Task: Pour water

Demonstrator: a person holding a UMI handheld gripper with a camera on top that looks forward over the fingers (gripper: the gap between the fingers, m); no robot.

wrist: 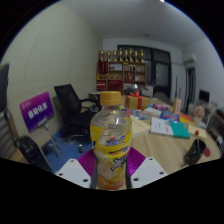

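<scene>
A plastic bottle (111, 140) with an orange cap, a yellow label and yellow drink inside stands upright between my fingers. My gripper (111, 168) is shut on it: the magenta pads (86, 163) press on its lower body from both sides. The bottle is held up above the table (150, 140), and its base is hidden low between the fingers. No cup or other vessel shows near it.
A light wooden table reaches away to the right with books and papers (168, 126) and a dark object (196, 150). Black office chairs (72, 103) stand at the left by a purple sign (38, 110). A shelf with trophies (122, 68) stands at the back wall.
</scene>
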